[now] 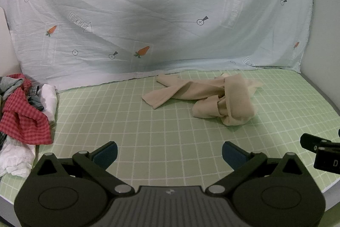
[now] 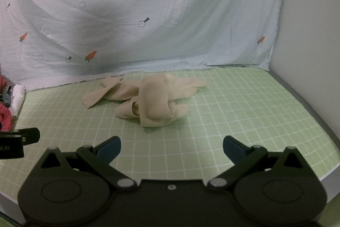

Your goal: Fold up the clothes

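The left gripper hangs low over the near edge of the green checked mat with its jaws spread wide and nothing between them, and the right gripper sits just beside it in the same state, wide apart and empty. Ahead of both, towards the back of the mat and just short of the pale printed sheet hanging behind it, lies the beige garment, crumpled and apart from either gripper. It looks like thin, soft knit cloth: light, limp, likely to sag and slide rather than hold any shape, so a pinch at one spot would probably drag the rest in a trailing bunch. Its long axis runs roughly across the view, left to right, with one narrow flat end pointing left and slightly towards the grippers, while the right half is twisted and looped over itself into a thick knot-like roll. The flat left end and the far right edge seem the best places to take hold, one per gripper, to pull it straight. A heap of other clothes, red checked and white, waits at the mat's left edge.
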A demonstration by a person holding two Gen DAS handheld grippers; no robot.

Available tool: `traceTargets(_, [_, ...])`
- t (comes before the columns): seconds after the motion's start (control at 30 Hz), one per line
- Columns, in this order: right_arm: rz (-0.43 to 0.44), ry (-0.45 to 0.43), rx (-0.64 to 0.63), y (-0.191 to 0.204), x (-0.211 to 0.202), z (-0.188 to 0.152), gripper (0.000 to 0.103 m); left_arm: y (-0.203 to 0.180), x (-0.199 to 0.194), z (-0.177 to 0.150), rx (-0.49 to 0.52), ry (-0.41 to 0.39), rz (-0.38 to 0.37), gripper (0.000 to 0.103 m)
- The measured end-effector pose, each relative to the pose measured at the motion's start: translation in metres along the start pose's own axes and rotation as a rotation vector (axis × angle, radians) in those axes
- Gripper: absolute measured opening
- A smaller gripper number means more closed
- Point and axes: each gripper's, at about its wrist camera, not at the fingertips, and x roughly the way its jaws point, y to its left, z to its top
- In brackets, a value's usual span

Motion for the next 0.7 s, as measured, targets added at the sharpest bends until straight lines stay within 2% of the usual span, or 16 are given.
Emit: traceTargets(0.7, [-0.006,0.0,0.013,-0.0063,0.0024,0.0031,0.103,-0.0088,-0.0011,0.0003,0.01,-0.003,0.0,0.103])
